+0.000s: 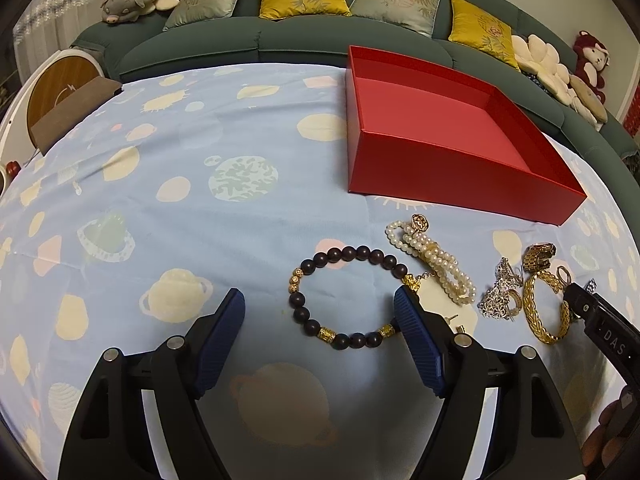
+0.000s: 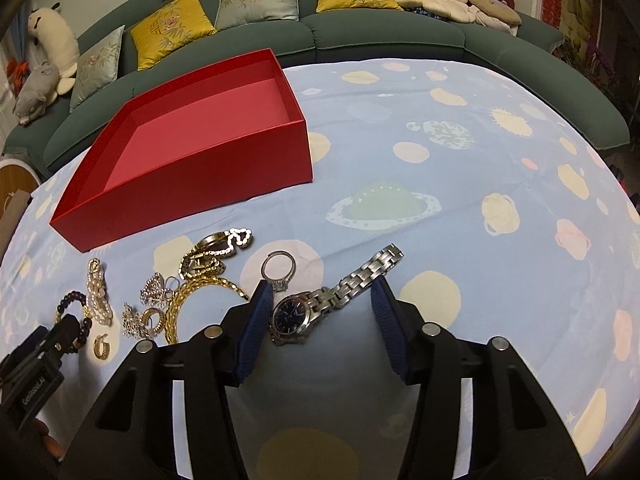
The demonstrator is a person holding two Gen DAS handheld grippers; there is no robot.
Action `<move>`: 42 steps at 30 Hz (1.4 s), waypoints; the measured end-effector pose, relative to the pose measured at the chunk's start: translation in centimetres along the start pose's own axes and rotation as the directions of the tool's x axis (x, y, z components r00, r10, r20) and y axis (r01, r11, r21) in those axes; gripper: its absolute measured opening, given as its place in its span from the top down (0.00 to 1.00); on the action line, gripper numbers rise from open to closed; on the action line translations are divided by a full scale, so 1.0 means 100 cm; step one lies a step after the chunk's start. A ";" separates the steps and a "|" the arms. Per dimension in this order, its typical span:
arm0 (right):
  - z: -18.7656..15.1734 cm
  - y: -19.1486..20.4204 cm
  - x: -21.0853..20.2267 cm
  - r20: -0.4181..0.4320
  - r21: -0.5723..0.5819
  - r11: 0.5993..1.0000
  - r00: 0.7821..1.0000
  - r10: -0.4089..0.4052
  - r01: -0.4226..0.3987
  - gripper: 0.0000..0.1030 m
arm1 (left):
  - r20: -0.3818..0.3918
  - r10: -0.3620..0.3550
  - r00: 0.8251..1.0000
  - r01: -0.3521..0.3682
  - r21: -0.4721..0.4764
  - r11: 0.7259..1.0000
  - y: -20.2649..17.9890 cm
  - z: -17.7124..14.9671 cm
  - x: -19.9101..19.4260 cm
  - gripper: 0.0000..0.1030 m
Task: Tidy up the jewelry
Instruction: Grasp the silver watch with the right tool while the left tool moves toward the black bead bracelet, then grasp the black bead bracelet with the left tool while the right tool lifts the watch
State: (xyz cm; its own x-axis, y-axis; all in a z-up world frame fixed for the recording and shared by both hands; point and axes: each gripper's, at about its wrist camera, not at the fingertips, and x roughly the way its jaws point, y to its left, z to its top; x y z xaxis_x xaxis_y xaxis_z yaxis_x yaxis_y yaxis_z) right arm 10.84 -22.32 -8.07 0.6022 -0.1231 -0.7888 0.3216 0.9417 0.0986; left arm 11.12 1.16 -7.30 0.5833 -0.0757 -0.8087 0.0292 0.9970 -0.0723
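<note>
My left gripper (image 1: 320, 308) is open, just above the cloth; a dark bead bracelet with gold spacers (image 1: 346, 296) lies between its blue fingers. A pearl bracelet (image 1: 434, 264), silver pieces (image 1: 498, 296) and a gold bangle (image 1: 546, 308) lie to its right. My right gripper (image 2: 322, 300) is open around a silver watch with a blue dial (image 2: 304, 312). A silver ring (image 2: 279, 268), a gold chain watch (image 2: 206, 258), the gold bangle (image 2: 180, 304) and a small gold earring (image 2: 102, 346) lie to its left. The empty red box (image 1: 440, 120) stands behind the jewelry; it also shows in the right wrist view (image 2: 192, 128).
The table is covered with a light blue planet-print cloth (image 1: 180, 200). A green sofa (image 1: 280, 36) with cushions and plush toys runs behind it. The other gripper's body shows at the right edge of the left view (image 1: 600, 320) and at the left edge of the right view (image 2: 36, 364).
</note>
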 end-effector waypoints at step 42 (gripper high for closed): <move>-0.013 -0.050 -0.025 -0.005 0.063 0.996 0.998 0.059 -0.059 0.76 | 0.012 -0.056 0.998 0.056 0.009 0.998 -0.001 0.004 0.000 0.78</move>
State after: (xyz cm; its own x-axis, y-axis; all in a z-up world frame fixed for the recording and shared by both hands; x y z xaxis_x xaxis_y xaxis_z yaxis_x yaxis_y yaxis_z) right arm 6.81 -26.34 -7.39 0.6167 -0.0655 -0.7845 0.3309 0.9258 0.1829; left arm 11.43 1.07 -7.11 0.5902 -0.1315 -0.7965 0.0689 0.9913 -0.1126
